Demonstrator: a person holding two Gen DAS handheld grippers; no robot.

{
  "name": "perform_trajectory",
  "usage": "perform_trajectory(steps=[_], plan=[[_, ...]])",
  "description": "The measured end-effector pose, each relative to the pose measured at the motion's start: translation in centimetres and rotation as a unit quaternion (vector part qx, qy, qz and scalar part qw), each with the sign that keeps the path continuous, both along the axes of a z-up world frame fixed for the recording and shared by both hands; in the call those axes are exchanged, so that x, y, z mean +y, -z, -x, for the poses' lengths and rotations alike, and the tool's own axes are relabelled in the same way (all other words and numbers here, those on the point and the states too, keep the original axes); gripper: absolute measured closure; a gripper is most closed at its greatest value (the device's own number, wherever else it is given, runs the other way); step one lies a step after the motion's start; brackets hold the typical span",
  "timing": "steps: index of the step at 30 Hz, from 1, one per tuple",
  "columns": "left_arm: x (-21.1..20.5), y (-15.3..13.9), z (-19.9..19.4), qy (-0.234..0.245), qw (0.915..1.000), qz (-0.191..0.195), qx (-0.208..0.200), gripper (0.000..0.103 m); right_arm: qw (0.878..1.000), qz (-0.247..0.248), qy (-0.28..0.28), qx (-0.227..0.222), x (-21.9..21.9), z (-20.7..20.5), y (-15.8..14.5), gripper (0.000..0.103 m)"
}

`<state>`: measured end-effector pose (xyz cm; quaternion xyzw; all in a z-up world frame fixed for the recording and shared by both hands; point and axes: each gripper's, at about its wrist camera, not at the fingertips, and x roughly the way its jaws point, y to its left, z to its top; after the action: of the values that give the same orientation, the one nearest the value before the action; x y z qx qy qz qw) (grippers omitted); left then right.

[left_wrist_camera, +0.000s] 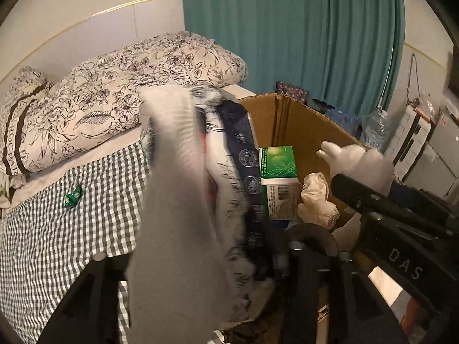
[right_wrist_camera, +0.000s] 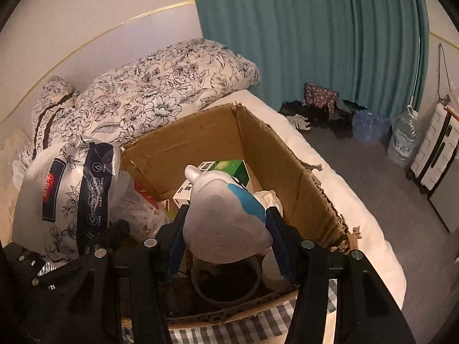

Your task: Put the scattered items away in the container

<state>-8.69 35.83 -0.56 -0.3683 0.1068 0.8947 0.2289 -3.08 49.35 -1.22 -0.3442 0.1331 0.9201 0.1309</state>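
A white bottle [right_wrist_camera: 226,218] was clamped by the right gripper [right_wrist_camera: 226,229] over the cardboard box [right_wrist_camera: 287,154]. A floral packet [left_wrist_camera: 229,172] lay against the left gripper [left_wrist_camera: 200,258]; whether it was gripped could not be told.

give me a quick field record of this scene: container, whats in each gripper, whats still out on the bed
container: cardboard box on the bed, holding a green carton and crumpled white cloth
right gripper: shut on a white and blue toy figure above the box
left gripper: floral-print plastic pack at the box's edge; grip unclear
still out: green wrapper on the checked sheet
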Motion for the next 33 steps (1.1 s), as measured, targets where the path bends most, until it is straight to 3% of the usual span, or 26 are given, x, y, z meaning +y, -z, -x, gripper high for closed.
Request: perform_trajectory(steps=[1,3,5,6,18,22,27,33], plan=[[-0.1,-0.1,0.0,-0.001,1.0000,-0.001,0.002,0.012,1.000,0.005,0.001,0.001,0.1,0.0,0.1,0.050],[-0.3,-0.4,-0.4,-0.019,0.9994,0.008,0.028,0.000,1.000,0.014,0.004,0.007,0.3,-0.1,0.0,0.047],[-0.5,-0.8,-0.9,-0.020,0.9983,0.018,0.051,0.000,1.000,0.017,0.009,0.019,0.3,-0.4,-0.4,0.029],[-0.6,-0.8,-0.9,-0.016,0.9982,0.024,0.052,0.000,0.999,0.014,0.016,0.026,0.3,-0.6,-0.7,0.026],[-4.8,-2.1,-1.0,-0.041,0.9986,-0.021,0.026,0.000,0.999,0.010,0.010,0.037,-1.7,-1.5,-1.8,0.026],[-3.7,-2.6,-0.8,-0.021,0.9990,-0.027,0.028,0.000,0.999,0.019,0.016,0.044,-2.0,-2.3,-2.3,0.026],[-1.6,-2.5,-0.7,-0.003,0.9990,-0.044,-0.002,0.000,0.998,0.011,0.036,0.057,-1.2,-3.8,-3.6,0.026],[-0.8,-4.9,-1.8,0.013,0.9979,-0.061,0.018,0.000,0.996,0.002,0.062,0.069,0.9,-5.0,-5.0,0.026]])
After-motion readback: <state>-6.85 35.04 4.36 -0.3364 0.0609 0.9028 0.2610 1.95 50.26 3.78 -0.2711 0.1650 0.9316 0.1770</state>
